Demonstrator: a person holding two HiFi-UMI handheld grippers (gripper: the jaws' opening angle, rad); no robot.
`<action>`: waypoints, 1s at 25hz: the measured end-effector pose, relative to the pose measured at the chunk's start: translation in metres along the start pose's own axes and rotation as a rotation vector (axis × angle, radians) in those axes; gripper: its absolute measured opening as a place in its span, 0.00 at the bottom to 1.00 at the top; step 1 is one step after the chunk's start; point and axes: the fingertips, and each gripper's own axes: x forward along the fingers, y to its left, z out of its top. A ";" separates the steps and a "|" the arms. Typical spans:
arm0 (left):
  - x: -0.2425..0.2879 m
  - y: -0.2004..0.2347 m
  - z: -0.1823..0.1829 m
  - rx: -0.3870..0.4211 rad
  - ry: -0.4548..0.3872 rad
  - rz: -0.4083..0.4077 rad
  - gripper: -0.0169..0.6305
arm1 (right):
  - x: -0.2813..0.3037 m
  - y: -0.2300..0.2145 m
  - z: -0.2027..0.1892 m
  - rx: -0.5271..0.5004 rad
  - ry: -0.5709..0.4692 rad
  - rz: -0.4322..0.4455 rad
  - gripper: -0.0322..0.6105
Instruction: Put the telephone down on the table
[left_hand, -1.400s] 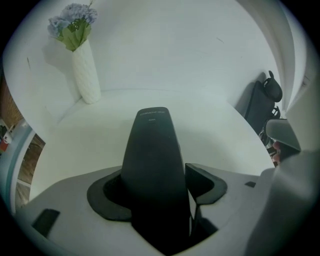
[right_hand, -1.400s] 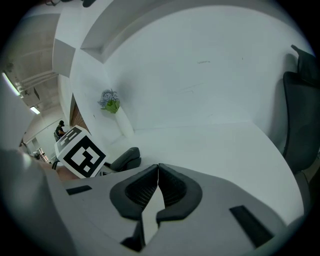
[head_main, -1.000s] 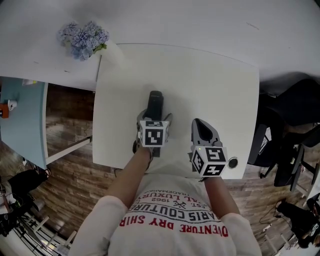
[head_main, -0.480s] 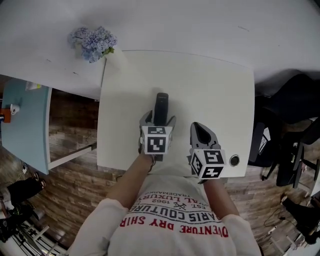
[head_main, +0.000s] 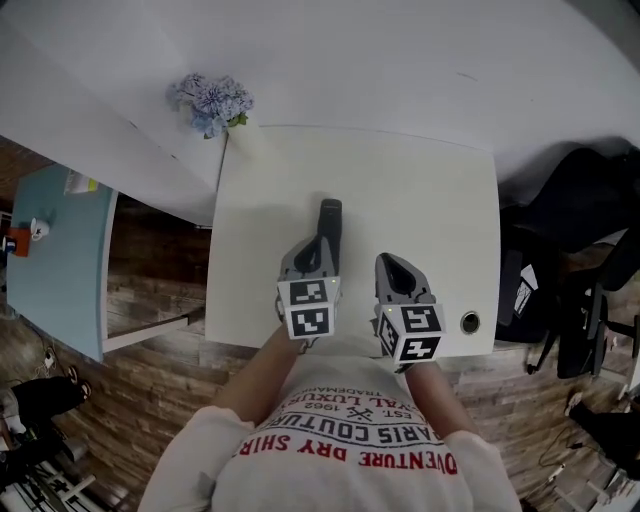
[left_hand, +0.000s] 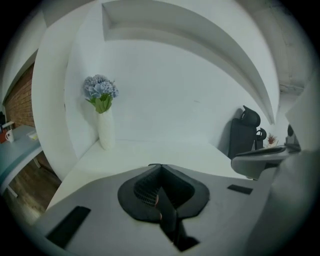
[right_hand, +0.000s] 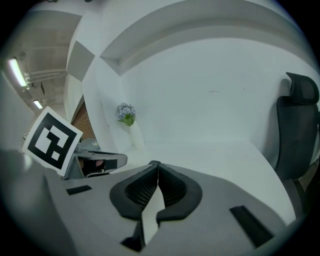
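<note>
Change we note: left gripper (head_main: 316, 246), a second ago wide open astride telephone (head_main: 330, 216), now drawn back along it. Jaws closing, pads together, nothing between them. Telephone lies flat on table (head_main: 440, 190), stretching forward from left gripper's tips, near end showing dark below its jaws. We judge release made, task all but done.

Right gripper (head_main: 396, 262), just right of left one: pads together, empty.

Writing: shirt (head_main: 350, 440) print, upside down, partly "DVENTURE DRY SHIR", "1962". No brand legible on telephone.

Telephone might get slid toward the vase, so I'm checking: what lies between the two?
Nothing but bare table lies between the telephone and the vase; the head view shows that stretch.
</note>
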 end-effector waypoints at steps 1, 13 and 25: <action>-0.006 -0.001 0.005 -0.003 -0.019 -0.011 0.06 | -0.003 0.002 0.004 -0.006 -0.013 -0.001 0.09; -0.107 -0.012 0.106 0.200 -0.524 -0.040 0.07 | -0.036 0.035 0.062 -0.101 -0.262 0.073 0.09; -0.112 -0.031 0.108 0.357 -0.525 -0.059 0.07 | -0.061 0.037 0.085 -0.151 -0.416 0.069 0.09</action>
